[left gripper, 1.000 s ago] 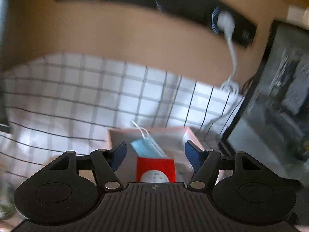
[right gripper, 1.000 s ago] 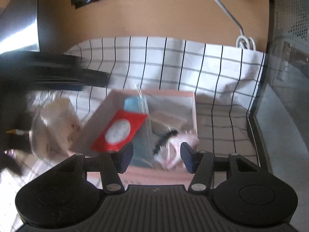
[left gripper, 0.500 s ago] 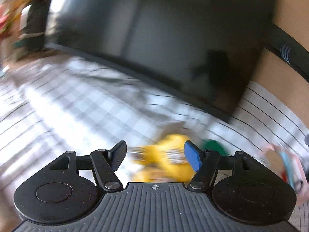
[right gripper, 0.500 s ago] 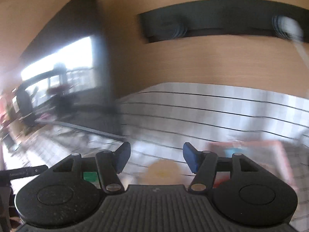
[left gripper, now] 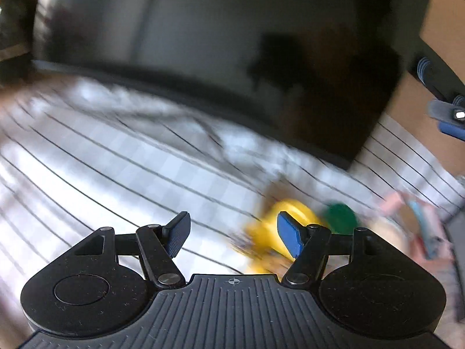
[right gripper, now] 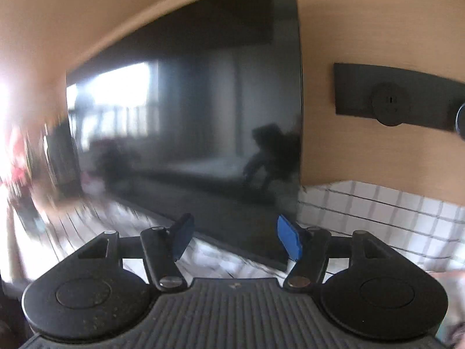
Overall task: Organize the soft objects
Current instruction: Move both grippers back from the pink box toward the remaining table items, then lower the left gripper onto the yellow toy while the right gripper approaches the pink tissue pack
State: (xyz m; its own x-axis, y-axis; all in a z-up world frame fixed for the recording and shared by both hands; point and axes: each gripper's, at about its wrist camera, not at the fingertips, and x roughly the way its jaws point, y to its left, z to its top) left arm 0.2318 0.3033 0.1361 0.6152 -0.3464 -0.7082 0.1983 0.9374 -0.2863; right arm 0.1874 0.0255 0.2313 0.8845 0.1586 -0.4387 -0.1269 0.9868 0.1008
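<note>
Left gripper point(left gripper: 232, 234): fingers apart, nothing between them, above the checked cloth point(left gripper: 122, 168). Yellow soft item point(left gripper: 268, 234), blurred, lies lower right of centre on the cloth, partly behind the right-hand finger; green item point(left gripper: 340, 218) just beside it. Pink box point(left gripper: 418, 226) at the right edge.

Right gripper point(right gripper: 234, 237): fingers apart, empty, facing the dark screen point(right gripper: 203, 116).

Judgement: centre the left gripper on the yellow item first; frame is smeared, so slow down, straddle it, then close gently.
</note>
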